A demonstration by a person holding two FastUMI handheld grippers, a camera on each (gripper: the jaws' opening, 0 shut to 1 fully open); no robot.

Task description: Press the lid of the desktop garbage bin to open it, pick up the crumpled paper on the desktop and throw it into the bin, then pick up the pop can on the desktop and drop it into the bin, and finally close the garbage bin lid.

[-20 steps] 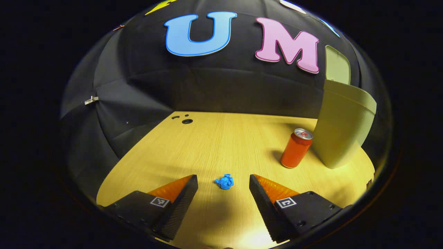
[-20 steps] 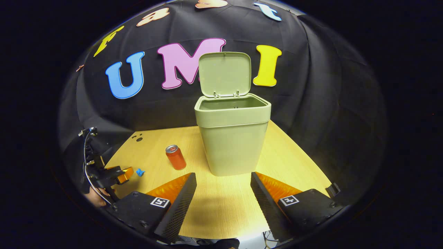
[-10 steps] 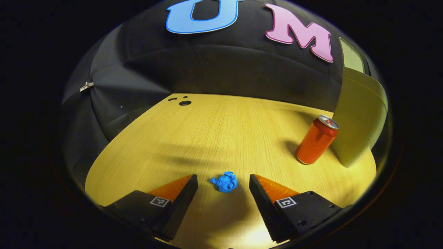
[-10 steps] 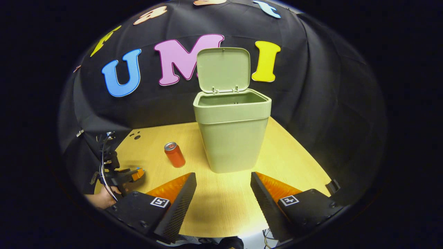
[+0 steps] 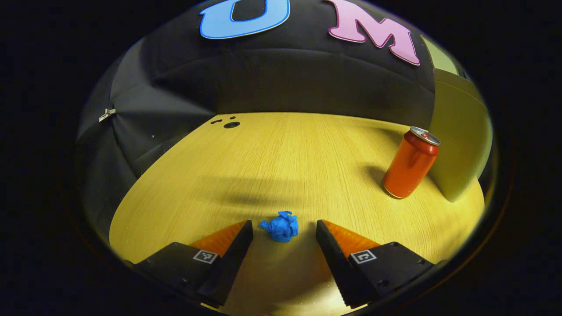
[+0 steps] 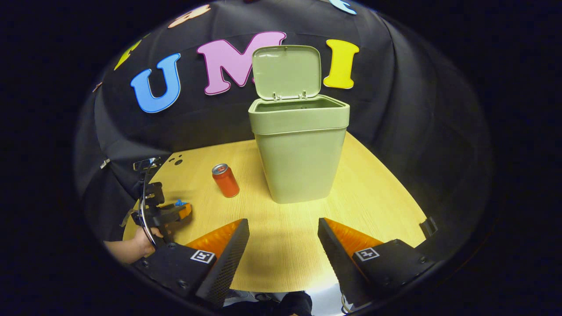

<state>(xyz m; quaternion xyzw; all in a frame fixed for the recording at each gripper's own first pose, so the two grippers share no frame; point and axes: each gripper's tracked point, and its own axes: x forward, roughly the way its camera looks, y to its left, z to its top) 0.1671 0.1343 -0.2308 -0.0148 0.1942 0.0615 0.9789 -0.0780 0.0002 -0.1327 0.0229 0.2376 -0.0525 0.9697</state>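
A small blue crumpled paper (image 5: 280,226) lies on the wooden desktop (image 5: 281,162), just ahead of and between the fingertips of my open left gripper (image 5: 284,230). The orange pop can (image 5: 410,163) stands upright at the right, close beside the green bin (image 5: 461,140). In the right gripper view the bin (image 6: 300,151) stands in the middle with its lid (image 6: 287,72) raised upright, and the can (image 6: 225,180) is to its left. My right gripper (image 6: 283,230) hangs open above the desk's front, holding nothing. The left gripper (image 6: 169,213), held by a hand, sits low at the far left with the paper (image 6: 179,203) at its tips.
Small round holes (image 5: 230,124) mark the desk's far left corner. The black cloth wall closes off the back and sides. Bare wooden surface (image 6: 290,245) lies in front of the bin.
My left gripper has moved forward and down, so the paper now sits at its fingertips and the can looks nearer. The right gripper view has tilted down a little.
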